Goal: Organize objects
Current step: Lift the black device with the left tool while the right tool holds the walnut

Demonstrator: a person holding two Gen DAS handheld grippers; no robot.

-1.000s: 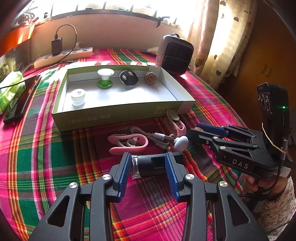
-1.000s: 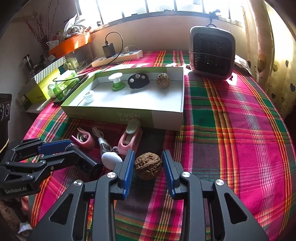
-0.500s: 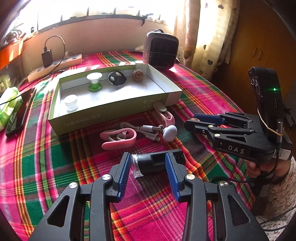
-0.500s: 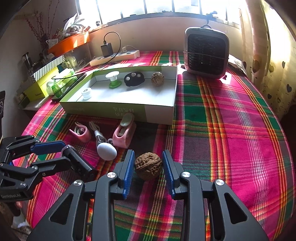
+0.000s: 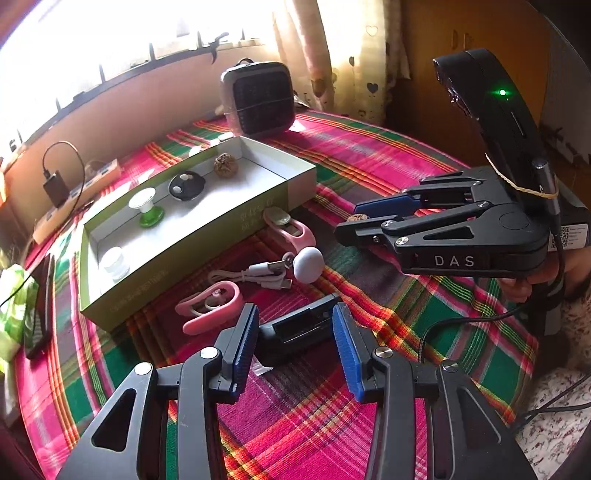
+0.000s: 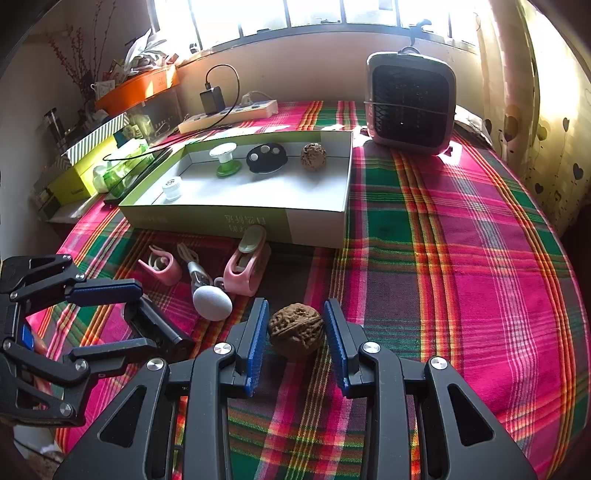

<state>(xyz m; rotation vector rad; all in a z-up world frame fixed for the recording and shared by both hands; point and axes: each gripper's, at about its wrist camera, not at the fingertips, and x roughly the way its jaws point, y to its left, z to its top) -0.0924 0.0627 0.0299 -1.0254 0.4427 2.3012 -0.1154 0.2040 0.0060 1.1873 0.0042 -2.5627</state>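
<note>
Walnut (image 6: 295, 328) between right fingers (image 6: 258, 341) — gripped

Blown-out window (image 6: 332, 14) backlight, fisheye-warped edges

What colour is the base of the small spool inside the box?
Green, with a white top. The spool shows best in the right wrist view, near the box's far wall.

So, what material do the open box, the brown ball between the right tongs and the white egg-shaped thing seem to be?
Open box: probably cardboard, matt, with thin folded walls, green outside and white inside. Brown ball: looks like a real walnut, with a dull, deeply wrinkled shell. White egg-shaped thing: smooth and slightly glossy, likely plastic, though I cannot be sure.
</note>
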